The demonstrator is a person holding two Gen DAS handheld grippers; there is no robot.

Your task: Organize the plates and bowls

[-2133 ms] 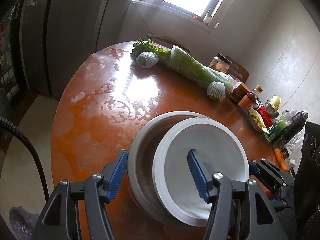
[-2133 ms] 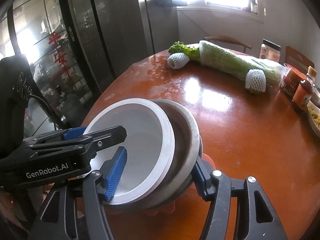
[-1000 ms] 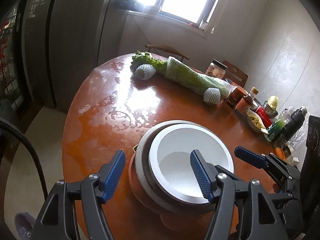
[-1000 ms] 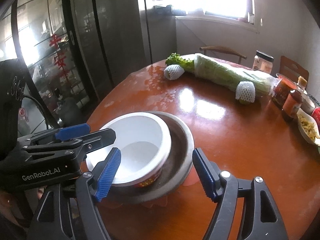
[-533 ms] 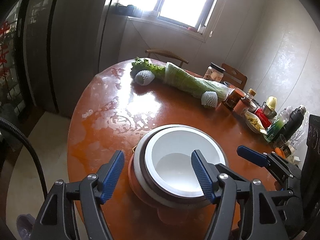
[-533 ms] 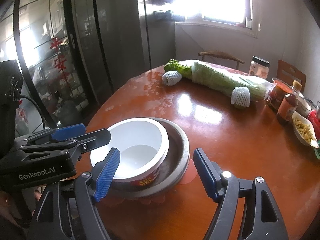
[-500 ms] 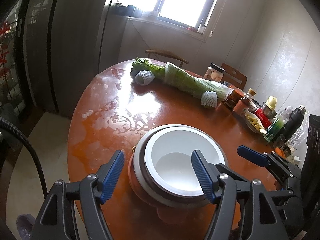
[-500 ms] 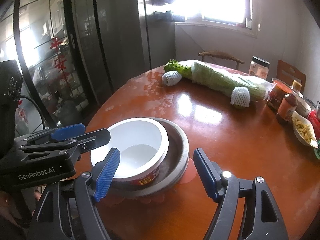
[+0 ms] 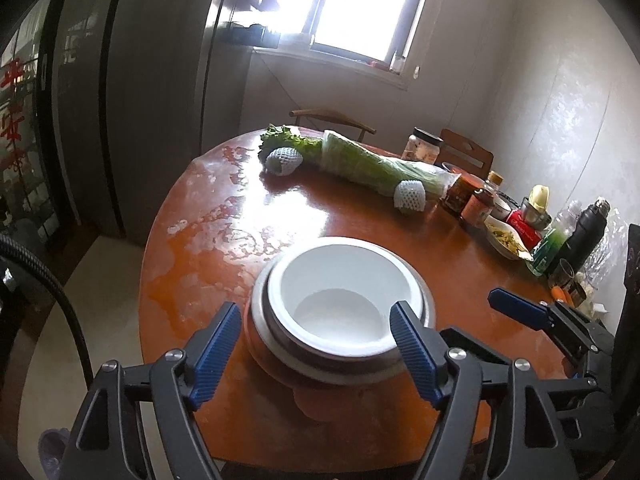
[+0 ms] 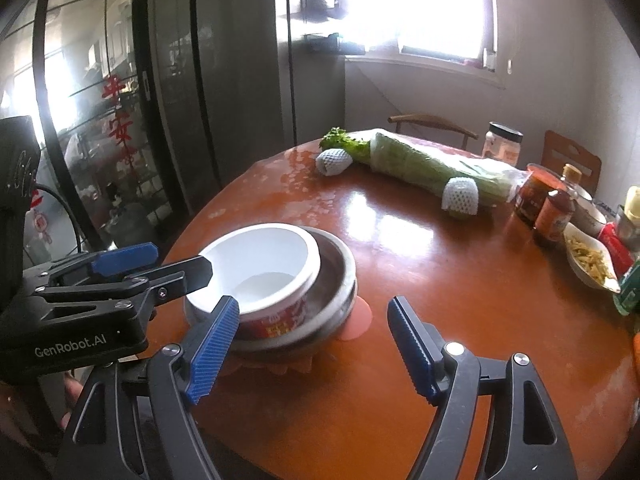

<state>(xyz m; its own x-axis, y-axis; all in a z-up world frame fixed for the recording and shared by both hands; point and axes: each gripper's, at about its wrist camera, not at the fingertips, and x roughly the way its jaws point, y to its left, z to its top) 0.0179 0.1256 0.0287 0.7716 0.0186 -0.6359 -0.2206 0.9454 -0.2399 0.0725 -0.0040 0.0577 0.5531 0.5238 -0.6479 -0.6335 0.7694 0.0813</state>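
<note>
White round plastic bowl [image 9: 344, 304] nested in grey metal bowl [image 10: 340, 268] on orange tabletop [image 10: 440, 280]; left tool [image 9: 316, 344] and right tool [image 10: 312, 336] both wide, holding nothing, near it.

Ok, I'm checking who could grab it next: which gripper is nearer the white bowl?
Left. The left gripper has a fingertip right by the white bowl rim; the right gripper hangs farther back, off its other side.

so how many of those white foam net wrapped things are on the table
2. One foam-netted item lies at the leafy end of the bagged greens, on the far side of the table. The other sits by the bag's opposite end, near the jars. More may be hidden.
</note>
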